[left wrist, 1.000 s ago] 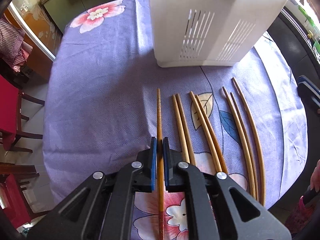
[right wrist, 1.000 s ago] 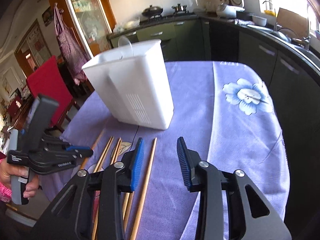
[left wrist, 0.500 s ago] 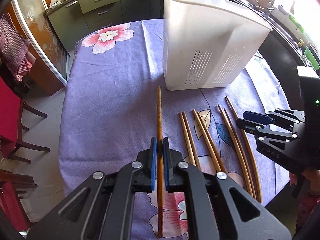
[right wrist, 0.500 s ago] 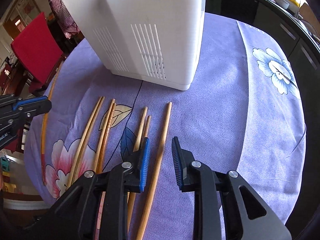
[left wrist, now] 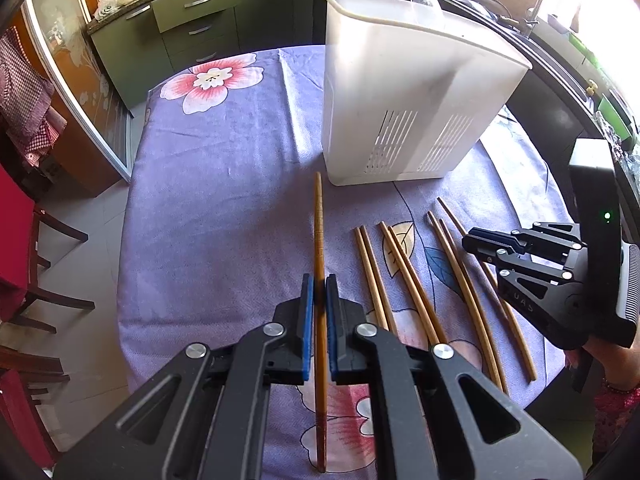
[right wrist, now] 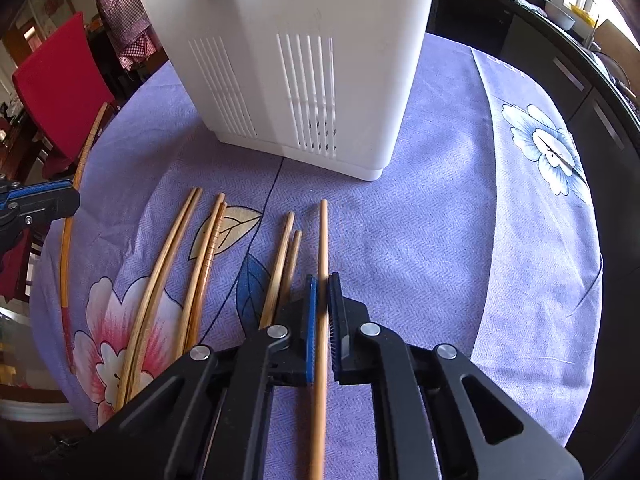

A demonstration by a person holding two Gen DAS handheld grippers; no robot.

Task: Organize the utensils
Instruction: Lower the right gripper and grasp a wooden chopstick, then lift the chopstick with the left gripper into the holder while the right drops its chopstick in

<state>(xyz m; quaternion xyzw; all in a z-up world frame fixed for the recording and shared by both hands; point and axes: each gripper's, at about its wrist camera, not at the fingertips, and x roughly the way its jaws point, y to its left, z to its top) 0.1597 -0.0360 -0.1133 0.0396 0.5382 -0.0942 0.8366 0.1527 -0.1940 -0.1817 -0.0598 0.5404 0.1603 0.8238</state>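
While both grippers point steeply down at the table, here's how things sit:
Left jaws: the left gripper is clamped tight on a dark chopstick, blue pads pressing both sides of it
Dark chopstick: runs straight out ahead of the left gripper, its far tip near the bottom left corner of the white utensil holder; it looks lifted off the cloth but I can't say for sure
Right jaws: the right gripper is closing on a pale chopstick, the pads right up against it on both sides
Pale chopstick: the rightmost stick of the row, pointing toward the holder's base and stopping short of it
Loose chopsticks: three pairs lie on the cloth to the left of the right gripper, roughly parallel and fanned a bit, each pair's sticks touching or just beside each other
Holder: tall white box with slotted vents low on its sides, standing upright just beyond the stick tips
Table: purple tablecloth with big flower prints, pink ones and a blue-white one
Around: red chair off the left side, green kitchen cabinets behind
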